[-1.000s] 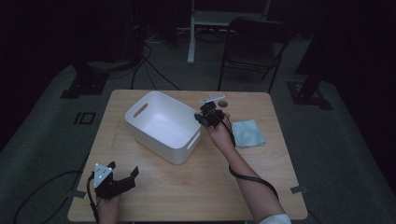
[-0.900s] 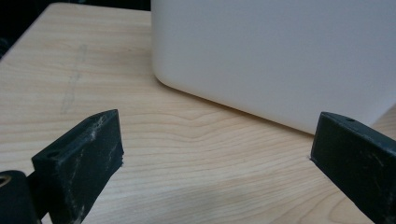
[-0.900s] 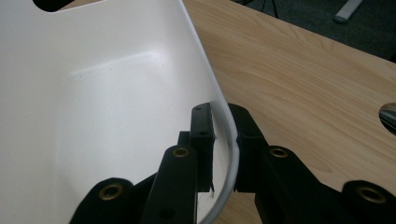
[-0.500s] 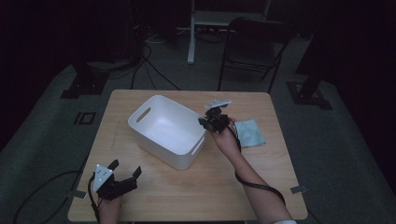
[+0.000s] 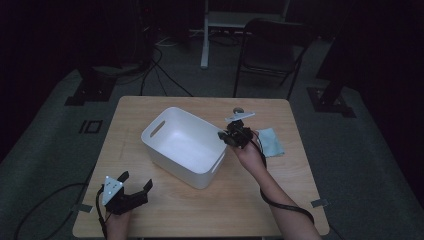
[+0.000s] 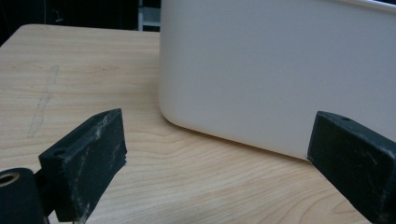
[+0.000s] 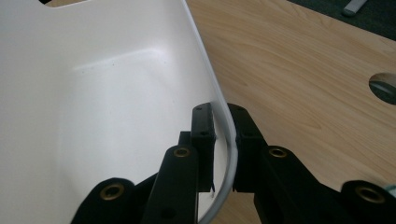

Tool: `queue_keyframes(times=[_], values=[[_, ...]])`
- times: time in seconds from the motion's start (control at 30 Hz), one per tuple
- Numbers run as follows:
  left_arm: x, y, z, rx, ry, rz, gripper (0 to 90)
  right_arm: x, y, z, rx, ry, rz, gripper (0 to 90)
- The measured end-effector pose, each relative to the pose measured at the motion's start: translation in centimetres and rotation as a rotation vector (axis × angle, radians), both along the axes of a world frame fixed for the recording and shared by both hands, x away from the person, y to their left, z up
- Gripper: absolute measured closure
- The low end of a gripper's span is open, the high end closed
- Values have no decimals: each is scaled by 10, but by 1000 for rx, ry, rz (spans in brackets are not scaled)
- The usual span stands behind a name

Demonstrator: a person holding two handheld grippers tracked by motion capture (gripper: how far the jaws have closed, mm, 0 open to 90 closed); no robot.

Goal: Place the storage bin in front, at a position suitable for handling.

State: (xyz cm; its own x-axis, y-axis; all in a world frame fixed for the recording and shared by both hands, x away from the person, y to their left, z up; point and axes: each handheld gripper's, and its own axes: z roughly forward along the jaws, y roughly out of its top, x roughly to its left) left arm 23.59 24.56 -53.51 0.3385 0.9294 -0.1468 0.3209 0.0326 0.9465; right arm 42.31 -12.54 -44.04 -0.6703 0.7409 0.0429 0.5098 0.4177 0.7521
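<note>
A white plastic bin [image 5: 182,145] with a handle slot stands on the wooden table [image 5: 150,107]. My right gripper [image 5: 233,138] is shut on the bin's right rim [image 7: 224,112], one jaw inside the wall and one outside. The bin's inside looks bare. Near the table's front left corner my left gripper [image 5: 134,181] rests open with nothing between its jaws. It faces the bin's outer wall [image 6: 280,70], which stands a short way beyond the fingertips.
A light blue cloth [image 5: 270,141] lies on the table right of the bin, beside my right hand. A round hole [image 7: 384,87] is in the tabletop near the far edge. A dark chair [image 5: 272,50] and cables stand beyond the table.
My right gripper has dragged the bin to the right across the table, holding its rim. The left gripper has stayed where it was.
</note>
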Motion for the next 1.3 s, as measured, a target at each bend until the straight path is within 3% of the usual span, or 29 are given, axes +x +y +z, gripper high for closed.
queue_keyframes(times=[0.07,0.23,0.4,0.6,0.77,1.3], values=[[0,-1,0,-1,15,-9,42,-3,-3,0,-2,1,3,822],[0,-4,2,-52,53,-49,41,-11,-13,0,3,-2,14,822],[-1,-7,3,-23,50,-40,37,-19,-21,0,-5,3,21,823],[-1,-6,3,-38,60,-59,37,-27,-32,0,-9,0,33,825],[-2,-11,4,-4,83,-69,37,-33,-40,0,-4,4,42,826],[-5,-13,5,10,88,-73,37,-58,-61,0,-6,9,69,828]])
